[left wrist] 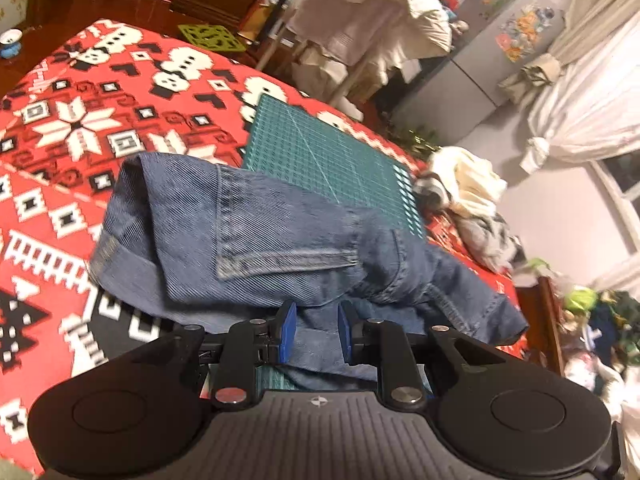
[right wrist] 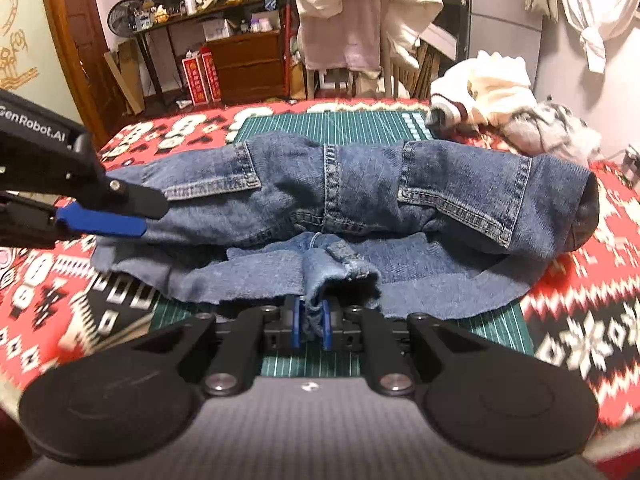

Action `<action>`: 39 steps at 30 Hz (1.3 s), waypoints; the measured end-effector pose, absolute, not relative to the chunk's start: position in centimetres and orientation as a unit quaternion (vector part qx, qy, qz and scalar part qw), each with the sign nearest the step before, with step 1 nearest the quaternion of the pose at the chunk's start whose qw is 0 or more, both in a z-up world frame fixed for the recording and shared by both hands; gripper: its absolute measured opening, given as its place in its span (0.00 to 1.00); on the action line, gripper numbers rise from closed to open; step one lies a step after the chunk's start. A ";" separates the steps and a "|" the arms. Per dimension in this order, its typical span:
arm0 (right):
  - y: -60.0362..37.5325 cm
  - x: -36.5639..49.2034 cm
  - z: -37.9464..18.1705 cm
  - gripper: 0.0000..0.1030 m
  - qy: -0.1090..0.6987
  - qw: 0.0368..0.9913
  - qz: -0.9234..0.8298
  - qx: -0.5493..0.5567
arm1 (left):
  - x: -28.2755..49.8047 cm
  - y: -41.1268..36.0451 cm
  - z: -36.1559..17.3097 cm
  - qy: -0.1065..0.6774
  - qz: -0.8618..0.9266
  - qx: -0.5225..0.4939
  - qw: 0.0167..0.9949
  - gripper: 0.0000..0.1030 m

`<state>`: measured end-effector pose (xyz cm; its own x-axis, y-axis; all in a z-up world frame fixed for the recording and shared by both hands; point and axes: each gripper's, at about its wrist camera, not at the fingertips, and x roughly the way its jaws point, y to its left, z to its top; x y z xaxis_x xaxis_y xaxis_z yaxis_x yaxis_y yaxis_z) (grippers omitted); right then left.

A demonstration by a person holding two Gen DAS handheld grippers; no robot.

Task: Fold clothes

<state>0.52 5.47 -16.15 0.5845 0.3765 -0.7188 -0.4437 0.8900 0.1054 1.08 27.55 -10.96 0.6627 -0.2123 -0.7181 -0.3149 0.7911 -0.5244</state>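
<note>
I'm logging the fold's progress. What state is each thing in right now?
Jeans: partly folded into a bunched roll, lying across the mat.
Cutting mat: flat on the blanket, partly covered by the jeans.
Blanket: spread flat.
Clothes pile: crumpled, unfolded.
Left gripper: open, fabric between its fingers, not pinched.
Right gripper: shut on a fold of the jeans.

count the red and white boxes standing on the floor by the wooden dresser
2. Both stand upright side by side against the dresser's left front corner: the left box and the right box. More could be hidden behind the bed.
</note>
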 end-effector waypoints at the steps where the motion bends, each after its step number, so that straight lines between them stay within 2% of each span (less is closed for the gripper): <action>1: 5.2 -0.1 -16.0 0.11 0.396 0.888 0.230 -0.044 | 0.7 27.4 -10.9 0.411 0.027 -0.321 0.853 0.20; 13: 2.8 -4.1 -15.8 0.11 0.397 0.887 0.229 -0.049 | -1.2 26.0 -11.1 0.434 0.028 -0.297 0.850 0.20; 19: 1.8 -5.1 -15.4 0.17 0.409 0.880 0.238 -0.032 | -1.2 25.5 -11.4 0.441 0.025 -0.291 0.849 0.20; 27: -1.7 -6.1 -12.9 0.18 0.380 0.894 0.238 0.002 | -0.4 25.0 -12.0 0.453 0.022 -0.283 0.845 0.20; 32: -3.4 -3.8 -11.6 0.18 0.362 0.907 0.217 -0.005 | 0.1 24.5 -12.3 0.459 0.026 -0.268 0.847 0.20; 36: -4.1 -0.7 -11.4 0.19 0.380 0.898 0.218 0.027 | 0.8 24.2 -12.8 0.468 0.035 -0.253 0.846 0.20; 39: -3.1 1.5 -11.3 0.19 0.380 0.899 0.216 0.004 | 1.3 24.1 -13.1 0.473 0.042 -0.243 0.846 0.20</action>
<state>1.46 -3.09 -11.28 0.6178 0.3906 -0.6825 -0.3847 0.9071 0.1709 1.25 24.10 -13.13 0.5499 -0.1592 -0.8199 -0.3001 0.8785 -0.3718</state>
